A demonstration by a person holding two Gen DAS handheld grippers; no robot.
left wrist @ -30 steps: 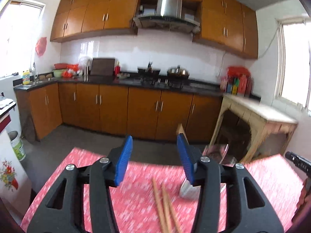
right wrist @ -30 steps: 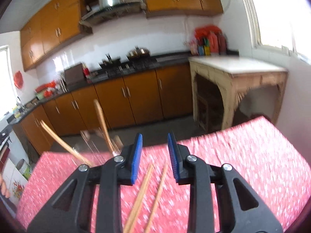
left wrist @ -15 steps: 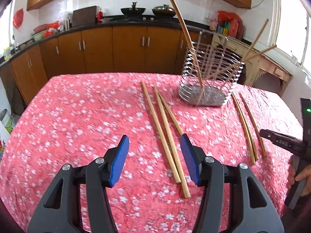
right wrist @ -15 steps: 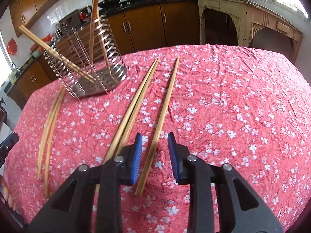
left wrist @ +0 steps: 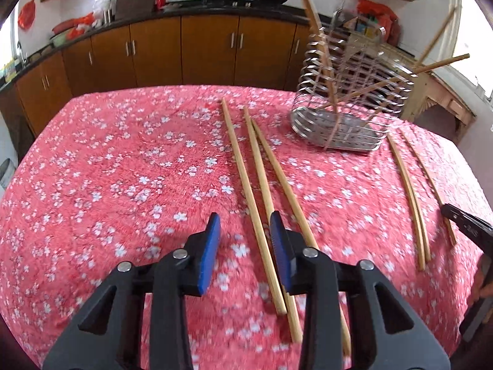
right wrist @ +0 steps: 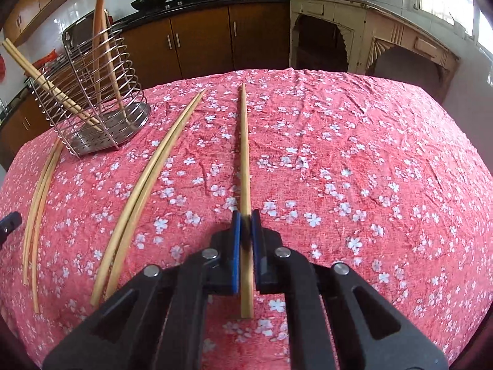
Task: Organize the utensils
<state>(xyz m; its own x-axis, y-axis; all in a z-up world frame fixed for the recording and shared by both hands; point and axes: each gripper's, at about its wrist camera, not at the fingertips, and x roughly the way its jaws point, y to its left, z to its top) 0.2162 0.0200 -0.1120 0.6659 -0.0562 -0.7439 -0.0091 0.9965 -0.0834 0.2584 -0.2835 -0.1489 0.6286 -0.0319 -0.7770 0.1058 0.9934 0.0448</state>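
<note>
Several long wooden chopsticks lie on a red flowered tablecloth [left wrist: 123, 169]. A wire utensil basket [left wrist: 348, 98] stands at the far side with a few chopsticks leaning in it; it also shows in the right wrist view [right wrist: 95, 104]. My left gripper [left wrist: 245, 231] is open, its jaws either side of the leftmost chopstick [left wrist: 243, 178] of a group of three. My right gripper [right wrist: 245, 225] is shut on a single chopstick [right wrist: 245, 154] that lies flat on the cloth. A pair of chopsticks [right wrist: 148, 178] lies to its left.
Another chopstick pair [left wrist: 409, 197] lies to the right of the basket, seen also in the right wrist view [right wrist: 40, 197]. Brown kitchen cabinets [left wrist: 185, 49] and a pale side table [right wrist: 369, 37] stand beyond the table's far edge.
Both grippers tilted down from the kitchen to the table and came low over the chopsticks. The left jaws narrowed around one chopstick. The right jaws closed on the single chopstick.
</note>
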